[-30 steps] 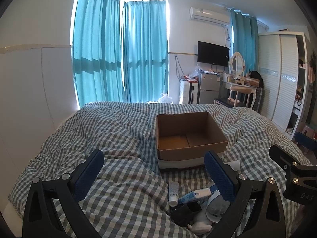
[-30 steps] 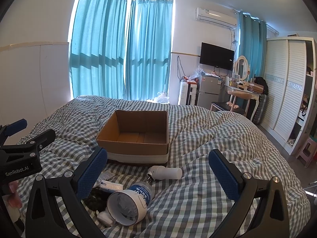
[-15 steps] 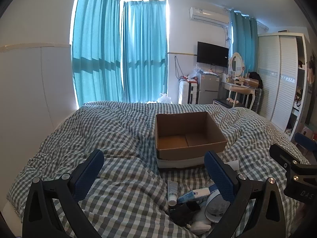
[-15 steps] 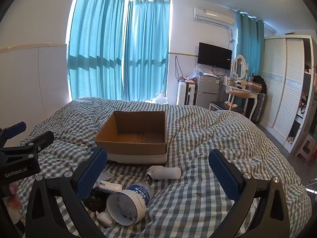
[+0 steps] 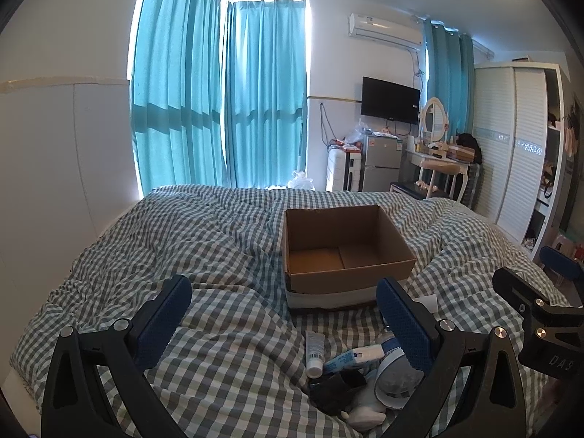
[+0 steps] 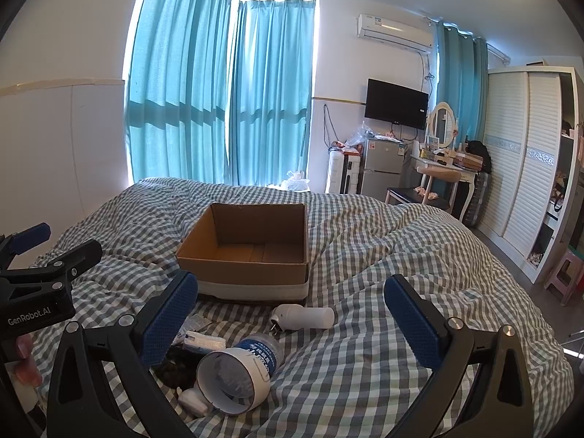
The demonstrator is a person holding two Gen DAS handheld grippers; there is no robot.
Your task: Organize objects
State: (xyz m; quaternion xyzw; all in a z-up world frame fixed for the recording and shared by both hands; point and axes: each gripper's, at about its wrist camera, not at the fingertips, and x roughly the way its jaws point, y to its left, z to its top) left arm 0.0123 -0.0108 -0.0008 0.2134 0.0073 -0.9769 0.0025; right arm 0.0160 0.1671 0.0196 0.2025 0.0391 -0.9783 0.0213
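both claws hang wide and empty over the grey-and-white checked bed cover [image 6: 365,383], the left claw [image 5: 284,314] and the right claw [image 6: 292,310] aimed at the open brown cardboard box [image 6: 252,255], which sits at twelve o'clock with nothing seen inside.

the loose things lie in a heap just short of the box, at about six o'clock in the right view: a clear plastic bottle with a blue label [image 6: 237,376] on its side, a white cylindrical bottle [image 6: 303,317] lying just in front of the box wall, a small white tube [image 5: 314,352] with its cap toward the camera, a blue-and-white tube [image 5: 352,359] touching it, and something dark and soft [image 5: 335,388] underneath.

nothing looks sorted yet. a sensible first pick is probably the white cylindrical bottle: it lies apart from the heap. close across its round body, not along it, since the soft cover will give and let it roll. lift clear of the box rim before letting go.
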